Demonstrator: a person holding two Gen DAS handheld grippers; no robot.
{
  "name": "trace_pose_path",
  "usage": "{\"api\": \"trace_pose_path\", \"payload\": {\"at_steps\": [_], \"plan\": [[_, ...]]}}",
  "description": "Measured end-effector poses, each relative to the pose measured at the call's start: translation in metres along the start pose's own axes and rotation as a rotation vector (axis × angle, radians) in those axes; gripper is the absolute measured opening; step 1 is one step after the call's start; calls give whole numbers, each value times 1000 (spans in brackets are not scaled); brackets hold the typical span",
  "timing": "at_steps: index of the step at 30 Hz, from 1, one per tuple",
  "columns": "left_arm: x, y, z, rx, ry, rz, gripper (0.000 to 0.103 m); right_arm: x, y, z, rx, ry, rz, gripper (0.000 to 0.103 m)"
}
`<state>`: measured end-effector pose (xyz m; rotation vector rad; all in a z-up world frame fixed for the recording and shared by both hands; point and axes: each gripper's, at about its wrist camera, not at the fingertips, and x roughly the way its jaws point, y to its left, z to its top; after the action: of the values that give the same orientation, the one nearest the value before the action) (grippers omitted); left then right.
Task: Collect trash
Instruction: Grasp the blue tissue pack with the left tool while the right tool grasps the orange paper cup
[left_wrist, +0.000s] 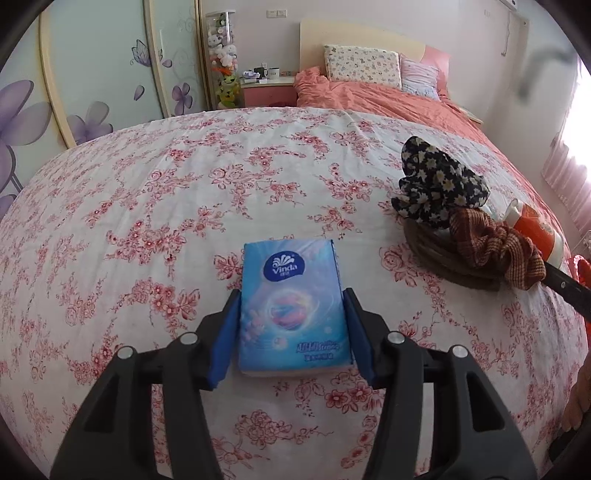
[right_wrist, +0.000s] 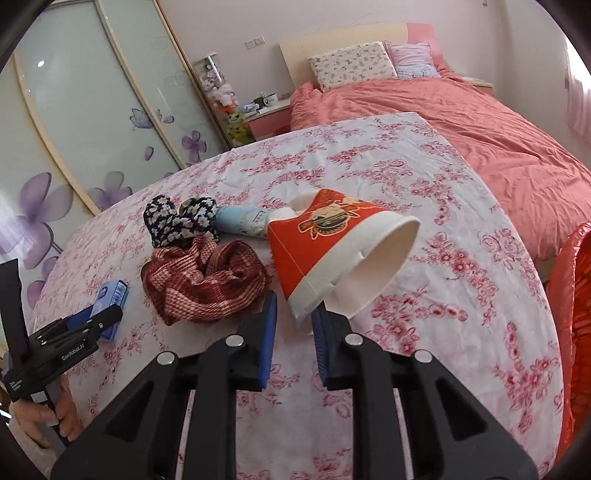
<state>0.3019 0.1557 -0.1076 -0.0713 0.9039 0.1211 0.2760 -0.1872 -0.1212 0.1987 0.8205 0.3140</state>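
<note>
1. two grippers work the bed (left_wrist: 147, 206) at once, likely to save time.
2. left gripper (left_wrist: 291, 306): half open, pads flush against the tissue pack (left_wrist: 291, 306) lying flat, squared for a lift.
3. right gripper (right_wrist: 294, 314): narrowed on the tipped cup (right_wrist: 332, 251)'s rim, wall between the pads.

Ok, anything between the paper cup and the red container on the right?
Nothing visible: only bare floral cloth lies between the paper cup and the red container; the brown scrunchie lies on the cup's other side.
</note>
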Motion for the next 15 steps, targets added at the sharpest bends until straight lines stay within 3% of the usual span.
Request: {"api": "trace_pose_path", "payload": {"at_steps": [7,15], "plan": [[-1,13,-1,-48,-12,-61,53,12,11,5,-10,21,-69,20],[4,2,4,1,-2,-19,54,18,11,10,-19,38,-101,20]]}}
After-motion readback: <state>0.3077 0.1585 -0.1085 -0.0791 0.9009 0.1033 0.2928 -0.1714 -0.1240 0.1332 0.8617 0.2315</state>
